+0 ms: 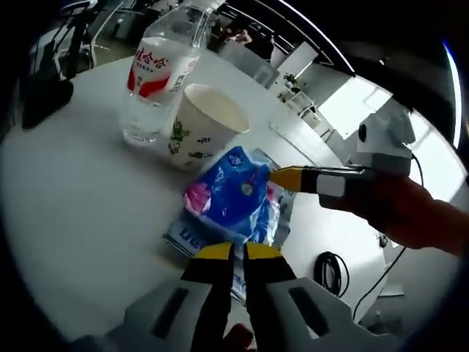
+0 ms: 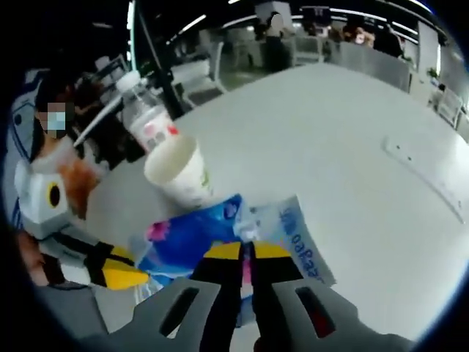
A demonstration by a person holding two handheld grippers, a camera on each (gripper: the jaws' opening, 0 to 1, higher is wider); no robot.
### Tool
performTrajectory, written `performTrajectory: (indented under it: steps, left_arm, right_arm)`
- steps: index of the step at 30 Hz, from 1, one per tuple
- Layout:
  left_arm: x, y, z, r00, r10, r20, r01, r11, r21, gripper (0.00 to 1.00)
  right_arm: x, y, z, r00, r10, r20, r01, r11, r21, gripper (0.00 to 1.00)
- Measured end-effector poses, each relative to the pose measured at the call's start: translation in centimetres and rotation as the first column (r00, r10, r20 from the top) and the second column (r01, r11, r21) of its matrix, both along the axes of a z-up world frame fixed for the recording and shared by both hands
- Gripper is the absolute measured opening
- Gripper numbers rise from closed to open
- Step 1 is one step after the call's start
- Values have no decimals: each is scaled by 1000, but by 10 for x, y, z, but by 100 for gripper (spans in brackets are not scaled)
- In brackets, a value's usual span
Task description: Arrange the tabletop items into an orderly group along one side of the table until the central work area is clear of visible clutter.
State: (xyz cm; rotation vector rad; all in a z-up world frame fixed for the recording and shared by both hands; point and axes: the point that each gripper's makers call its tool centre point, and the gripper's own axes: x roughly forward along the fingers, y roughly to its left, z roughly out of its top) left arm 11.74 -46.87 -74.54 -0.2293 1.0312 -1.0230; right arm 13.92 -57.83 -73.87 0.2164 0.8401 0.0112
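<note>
A crumpled blue packet [image 1: 233, 192] with a pink patch lies on a white-and-blue tissue pack [image 1: 179, 238] near the table's edge. My left gripper [image 1: 239, 251] is shut on the packet's near edge. The right gripper [image 1: 282, 177] comes in from the right and pinches the packet's far side. In the right gripper view, my right gripper [image 2: 247, 251] is shut on the blue packet [image 2: 187, 238] above the tissue pack [image 2: 297, 238], and the left gripper [image 2: 128, 277] shows at lower left. A paper cup [image 1: 209, 121] [image 2: 179, 172] stands upright just behind, beside a clear water bottle [image 1: 161, 66] [image 2: 146, 117].
The white table [image 1: 73, 191] [image 2: 344, 125] stretches wide and bare beyond the group. A flat white strip [image 2: 425, 176] lies on it further off. A black object [image 1: 44, 99] sits at the table's far left edge. A coiled cable [image 1: 331, 268] lies on the floor. Seated people are beyond the table.
</note>
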Motion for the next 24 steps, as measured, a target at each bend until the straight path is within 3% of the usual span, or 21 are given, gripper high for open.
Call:
performTrajectory:
  steps: [12, 18, 24]
  left_arm:
    - [7, 10, 8, 1000, 13, 5, -13, 1000, -24, 0]
    - [9, 14, 13, 1000, 1, 23, -1, 1000, -20, 0]
    - [9, 11, 26, 998, -31, 57, 32, 999, -33, 0]
  right_arm:
    - [-22, 4, 13, 999, -7, 52, 6, 1000, 13, 0]
    - [-45, 7, 9, 997, -62, 55, 59, 997, 47, 0]
    - [-62, 11, 21, 991, -100, 89, 97, 994, 39, 0]
